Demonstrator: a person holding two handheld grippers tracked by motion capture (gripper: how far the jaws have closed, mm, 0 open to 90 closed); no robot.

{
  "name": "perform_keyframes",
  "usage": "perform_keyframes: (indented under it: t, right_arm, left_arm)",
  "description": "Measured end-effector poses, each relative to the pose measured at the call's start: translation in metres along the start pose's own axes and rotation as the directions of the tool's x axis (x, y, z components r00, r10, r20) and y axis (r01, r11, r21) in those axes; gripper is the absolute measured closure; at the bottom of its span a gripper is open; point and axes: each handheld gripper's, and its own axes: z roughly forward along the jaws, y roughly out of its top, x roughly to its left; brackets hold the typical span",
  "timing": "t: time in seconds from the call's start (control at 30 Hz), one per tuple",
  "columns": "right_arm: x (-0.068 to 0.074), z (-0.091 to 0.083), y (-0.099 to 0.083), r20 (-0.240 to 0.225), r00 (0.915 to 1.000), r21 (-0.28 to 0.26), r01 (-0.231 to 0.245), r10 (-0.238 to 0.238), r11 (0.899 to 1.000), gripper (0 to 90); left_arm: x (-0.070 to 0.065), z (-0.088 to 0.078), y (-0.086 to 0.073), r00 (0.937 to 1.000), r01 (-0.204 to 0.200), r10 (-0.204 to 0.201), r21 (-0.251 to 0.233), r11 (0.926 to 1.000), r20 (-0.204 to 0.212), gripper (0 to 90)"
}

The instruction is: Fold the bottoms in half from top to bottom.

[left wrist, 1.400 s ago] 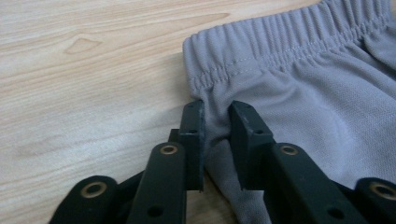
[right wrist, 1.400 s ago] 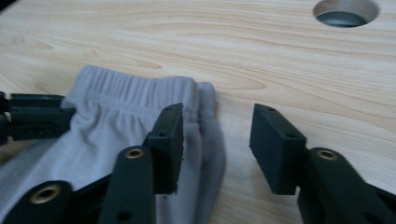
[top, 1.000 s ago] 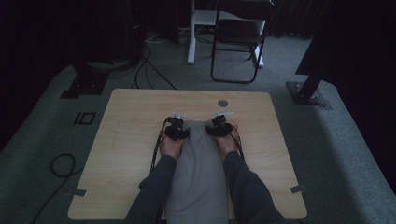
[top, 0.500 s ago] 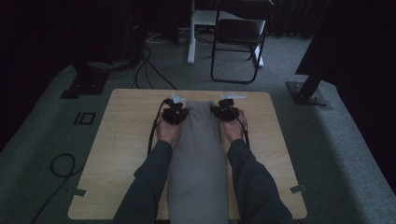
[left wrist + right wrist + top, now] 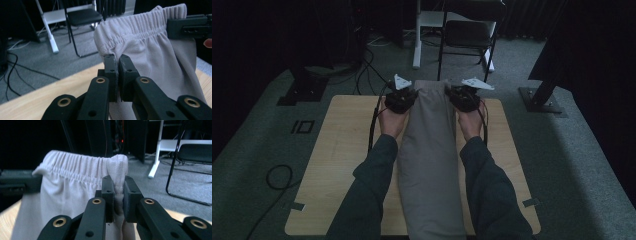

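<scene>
Gripping the grey trousers [image 5: 430, 150] by 2 claws.

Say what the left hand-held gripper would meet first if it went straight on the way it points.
Beyond the waistband it grips, the left hand-held gripper would probably meet the black chair first; depth is unclear.

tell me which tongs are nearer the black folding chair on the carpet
Right. The right tongs sit just below the black folding chair, pinching the grey elastic-waist trousers; the left tongs grip the waistband's other corner, farther left.
</scene>
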Motion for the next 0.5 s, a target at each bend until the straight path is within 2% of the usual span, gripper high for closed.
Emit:
perform_keyframes:
  t: [0.07, 0.13, 0.2, 0.37, 0.5]
  right_arm:
    - [0.0, -0.004, 0.01, -0.006, 1.0, -0.017, -0.007, 0.007, 1.0, 82.4]
    - [0.0, -0.006, 0.012, -0.013, 0.9995, 0.009, 0.029, -0.029, 1.0, 82.3]
    - [-0.002, -0.007, 0.009, -0.03, 0.9992, 0.041, 0.028, -0.027, 0.999, 82.4]
    - [-0.003, -0.012, -0.012, -0.06, 0.997, 0.122, 0.057, -0.05, 0.991, 82.5]
    - [-0.003, -0.022, -0.027, -0.085, 0.9958, 0.161, 0.048, -0.034, 0.986, 82.5]
  left_arm:
    - [-0.002, -0.002, 0.003, 1.0, 0.004, -0.004, -0.006, 1.0, 0.003, 86.4]
    - [-0.001, -0.001, -0.001, 0.9998, 0.013, -0.013, 0.008, 0.9999, 0.017, 86.3]
    - [-0.001, 0.0, -0.008, 0.9996, 0.016, -0.017, 0.031, 0.9994, 0.025, 86.3]
    - [-0.005, 0.0, -0.028, 0.9976, 0.017, -0.023, 0.087, 0.9961, 0.065, 86.4]
    - [-0.011, -0.006, -0.04, 0.9954, 0.004, -0.014, 0.102, 0.9947, 0.095, 86.4]
